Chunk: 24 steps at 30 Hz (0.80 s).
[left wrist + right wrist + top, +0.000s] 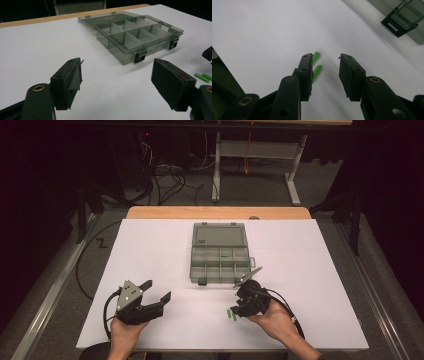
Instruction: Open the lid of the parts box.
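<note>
We see white table [150, 270], wooden strip along far edge. Grey compartment box [220, 260] lies on it, lid open flat behind. Two green pieces [232, 313] lie on bare top, near side of box, toward its right corner.

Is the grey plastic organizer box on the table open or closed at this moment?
Open. The organizer box has its lid folded back flat on the table, and the divided compartments are uncovered; both front latches hang unfastened in the left gripper view.

no readable text, labels, brands, numbers or signs anywhere
</note>
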Tool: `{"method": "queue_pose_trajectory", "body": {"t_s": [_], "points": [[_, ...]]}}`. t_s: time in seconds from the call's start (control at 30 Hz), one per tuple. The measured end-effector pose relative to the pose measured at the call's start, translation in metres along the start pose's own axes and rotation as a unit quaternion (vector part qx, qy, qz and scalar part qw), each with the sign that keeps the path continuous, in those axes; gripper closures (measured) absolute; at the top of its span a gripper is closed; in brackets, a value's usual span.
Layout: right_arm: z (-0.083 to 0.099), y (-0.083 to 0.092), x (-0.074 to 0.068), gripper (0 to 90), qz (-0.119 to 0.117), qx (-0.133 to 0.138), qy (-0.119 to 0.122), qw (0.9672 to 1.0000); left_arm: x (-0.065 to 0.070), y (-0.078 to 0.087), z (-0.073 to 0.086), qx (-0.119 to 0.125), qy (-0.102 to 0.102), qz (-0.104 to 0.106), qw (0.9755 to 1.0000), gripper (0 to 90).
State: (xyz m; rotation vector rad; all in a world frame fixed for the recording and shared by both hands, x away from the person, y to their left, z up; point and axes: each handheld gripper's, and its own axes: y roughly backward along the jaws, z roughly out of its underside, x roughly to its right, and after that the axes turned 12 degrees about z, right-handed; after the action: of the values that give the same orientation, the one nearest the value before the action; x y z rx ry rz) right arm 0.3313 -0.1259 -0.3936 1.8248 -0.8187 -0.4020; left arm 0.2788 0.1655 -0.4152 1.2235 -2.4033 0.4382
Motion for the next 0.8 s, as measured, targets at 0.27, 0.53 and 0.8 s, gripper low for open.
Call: {"method": "queue_pose_trajectory", "body": {"t_s": [0.27,0.53,0.8], "points": [[0.0,-0.005,-0.006,67.0,-0.001,-0.022,0.01,0.9997,0.0,0.0,0.0,0.001,0.0,0.0,1.0,24.7],[0.0,-0.011,-0.009,68.7,-0.003,-0.035,0.02,0.9992,0.0,0.0,0.0,0.0,0.0,0.0,1.0,24.7],[-0.003,-0.016,-0.013,71.2,0.001,-0.047,0.032,0.9984,0.0,0.0,0.0,0.001,-0.001,0.001,1.0,24.7]]}}
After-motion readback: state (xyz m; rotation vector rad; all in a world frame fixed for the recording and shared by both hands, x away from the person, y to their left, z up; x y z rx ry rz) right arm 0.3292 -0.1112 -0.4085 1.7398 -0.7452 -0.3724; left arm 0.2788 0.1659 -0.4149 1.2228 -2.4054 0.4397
